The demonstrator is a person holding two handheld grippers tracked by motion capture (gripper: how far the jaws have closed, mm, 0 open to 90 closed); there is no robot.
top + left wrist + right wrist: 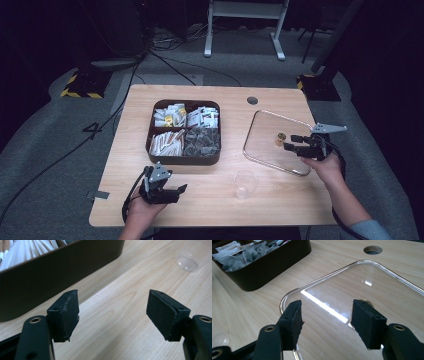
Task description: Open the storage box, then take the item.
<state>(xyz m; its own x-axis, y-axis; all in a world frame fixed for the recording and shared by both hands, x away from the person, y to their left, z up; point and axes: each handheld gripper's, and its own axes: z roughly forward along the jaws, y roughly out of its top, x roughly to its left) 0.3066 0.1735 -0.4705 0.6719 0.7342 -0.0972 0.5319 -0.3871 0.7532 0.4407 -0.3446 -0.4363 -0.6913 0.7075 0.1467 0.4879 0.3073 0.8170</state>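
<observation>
The clear rectangular glass lid with a metal-edged rim (260, 150) lies flat on the light wooden table (210, 205), at about three o'clock from the dark brown compartmented box of sachets and tea bags (184, 131). Its long axis is seen to run from roughly eleven o'clock to five o'clock in the high view, and a small brass-and-wood knob (280, 137) stands up near its middle.

The right gripper (291, 142) is held over the lid's three-o'clock edge, its jaws pointing toward nine o'clock — straight at the knob, which sits just beyond the tips. In the right gripper view the knob (365, 301) is partly hidden behind the right-hand jaw, so the gap is aimed slightly to one side of it. The jaws are parted about halfway, and nothing is clasped between them.

The left gripper (180, 192) is held low near the table's six-o'clock edge, well apart from the lid, jaws spread wide and empty. A small clear plastic cup (245, 184) stands between the two hands.

The lid is judged the right hand's business — a slight sideways correction would be needed to centre the knob.
</observation>
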